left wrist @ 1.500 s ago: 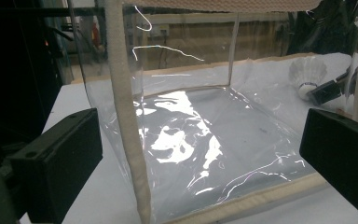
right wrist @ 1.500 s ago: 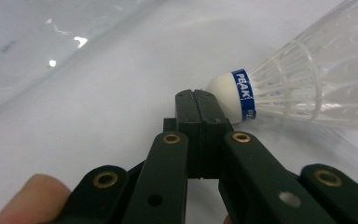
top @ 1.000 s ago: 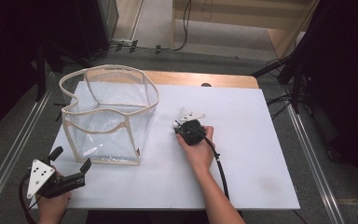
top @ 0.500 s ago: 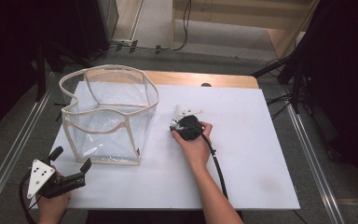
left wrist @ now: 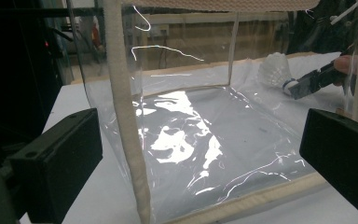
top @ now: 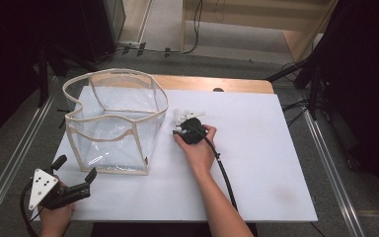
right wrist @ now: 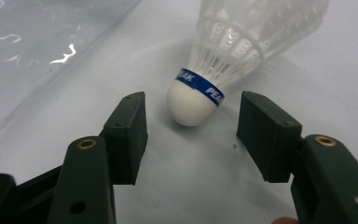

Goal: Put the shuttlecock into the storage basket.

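Jaws of the right gripper (right wrist: 191, 135) stand apart on either side of the round cork end of a white plastic shuttlecock with a blue band (right wrist: 233, 51), not touching it. That shuttlecock lies on the white table board (top: 276, 163), just right of a clear plastic bin with cream fabric edging (top: 113, 123). Near the bin's front left corner, the left gripper (top: 74, 173) hovers with jaws spread. Grey floor and dark stands surround the board.

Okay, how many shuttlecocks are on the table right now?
1. A white plastic shuttlecock with a blue band lies on the white table, just ahead of the open right gripper, beside the clear plastic bag. None visible inside the bag.
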`<state>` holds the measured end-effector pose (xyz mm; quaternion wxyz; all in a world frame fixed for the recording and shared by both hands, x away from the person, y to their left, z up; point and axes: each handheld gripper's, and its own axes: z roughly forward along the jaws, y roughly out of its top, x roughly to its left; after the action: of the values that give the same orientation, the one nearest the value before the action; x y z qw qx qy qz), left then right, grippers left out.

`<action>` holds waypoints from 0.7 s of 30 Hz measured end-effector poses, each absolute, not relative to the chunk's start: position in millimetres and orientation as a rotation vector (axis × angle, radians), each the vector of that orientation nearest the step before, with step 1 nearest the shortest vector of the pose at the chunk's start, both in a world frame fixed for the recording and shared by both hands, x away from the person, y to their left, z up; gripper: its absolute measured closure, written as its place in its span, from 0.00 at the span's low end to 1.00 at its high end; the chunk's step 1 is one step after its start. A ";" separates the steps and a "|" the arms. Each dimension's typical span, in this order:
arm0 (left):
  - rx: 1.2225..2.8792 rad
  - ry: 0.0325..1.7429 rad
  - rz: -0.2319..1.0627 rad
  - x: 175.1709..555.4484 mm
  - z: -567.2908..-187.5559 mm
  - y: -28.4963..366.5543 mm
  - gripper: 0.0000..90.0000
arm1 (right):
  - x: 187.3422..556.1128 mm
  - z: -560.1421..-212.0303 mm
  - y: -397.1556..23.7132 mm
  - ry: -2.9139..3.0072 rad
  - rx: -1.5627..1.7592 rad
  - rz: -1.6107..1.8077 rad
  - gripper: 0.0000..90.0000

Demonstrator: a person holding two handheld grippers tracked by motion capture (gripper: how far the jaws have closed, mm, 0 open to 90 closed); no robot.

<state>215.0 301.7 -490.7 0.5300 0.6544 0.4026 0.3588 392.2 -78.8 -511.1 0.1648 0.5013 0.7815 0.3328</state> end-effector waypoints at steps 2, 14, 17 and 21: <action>1.564 0.960 0.857 215.0 -490.7 301.6 0.00 | 394.2 -510.8 -76.1 2.223 1.432 0.952 0.46; 1.561 0.960 0.855 215.1 -490.7 301.7 0.00 | 397.3 -509.9 -63.5 2.248 1.366 0.940 0.69; 1.559 0.962 0.854 215.1 -490.7 301.8 0.00 | 396.4 -509.7 -62.6 2.250 1.340 0.925 0.69; 1.559 0.962 0.854 215.3 -490.8 301.9 0.00 | 394.7 -506.4 -64.1 2.242 1.328 0.927 0.70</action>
<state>215.3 301.9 -490.8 0.5315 0.6534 0.4032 0.3579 394.7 -64.1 -506.4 0.1867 0.4717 0.7964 0.3293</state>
